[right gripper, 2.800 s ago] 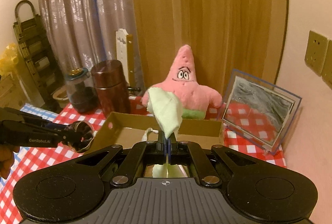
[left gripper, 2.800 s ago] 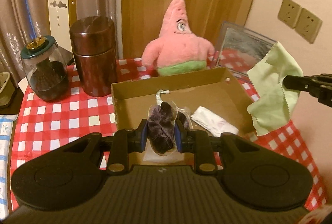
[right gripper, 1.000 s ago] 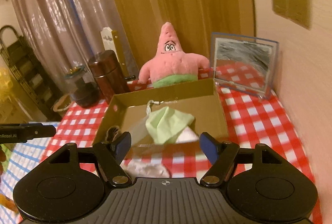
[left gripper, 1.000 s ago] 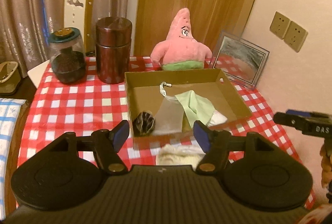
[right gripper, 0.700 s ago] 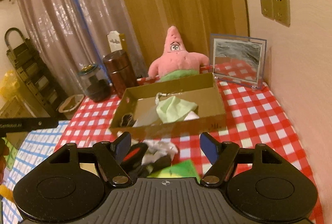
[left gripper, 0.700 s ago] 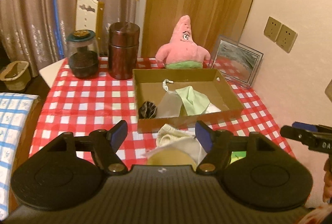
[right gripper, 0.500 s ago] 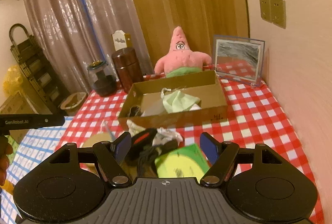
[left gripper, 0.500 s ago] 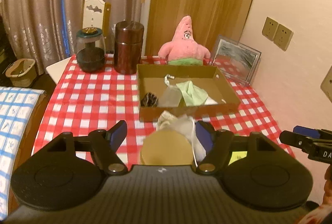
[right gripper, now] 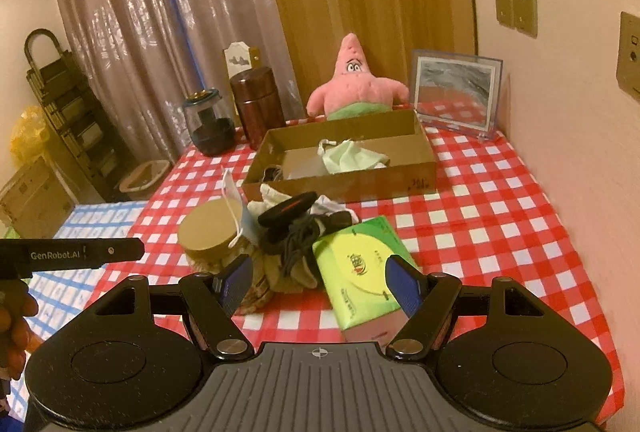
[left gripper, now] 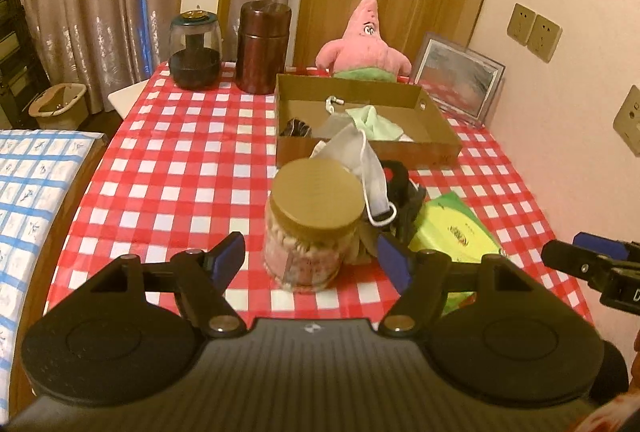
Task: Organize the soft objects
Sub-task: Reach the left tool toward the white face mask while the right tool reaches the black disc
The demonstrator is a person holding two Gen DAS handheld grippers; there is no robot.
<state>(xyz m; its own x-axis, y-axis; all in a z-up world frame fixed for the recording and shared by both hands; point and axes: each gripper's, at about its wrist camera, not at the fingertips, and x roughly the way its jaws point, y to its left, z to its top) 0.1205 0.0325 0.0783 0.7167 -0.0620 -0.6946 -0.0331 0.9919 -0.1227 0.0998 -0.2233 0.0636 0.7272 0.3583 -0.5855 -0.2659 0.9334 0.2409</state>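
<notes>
A brown cardboard box (left gripper: 440, 147) (right gripper: 400, 179) lies on the checked table. In it are a green cloth (left gripper: 376, 121) (right gripper: 348, 155), a dark scrunchie (left gripper: 296, 127) and a clear pouch. In front of the box lies a pile: a white face mask (left gripper: 360, 159), dark soft items (right gripper: 300, 228) and a green tissue pack (left gripper: 452, 228) (right gripper: 360, 264). My left gripper (left gripper: 312, 256) is open and empty, above the table's near edge behind a jar. My right gripper (right gripper: 320, 282) is open and empty, just before the tissue pack.
A gold-lidded jar (left gripper: 316, 211) (right gripper: 208, 236) stands before the left gripper. A pink star plush (left gripper: 364, 47), a brown canister (left gripper: 260, 47), a glass jar (left gripper: 196, 51) and a framed picture (left gripper: 456, 79) stand at the back. A wall is on the right.
Both grippers let go of their items into the box, opened, and drew back and up from it. The pile, jar and tissue pack have come into view.
</notes>
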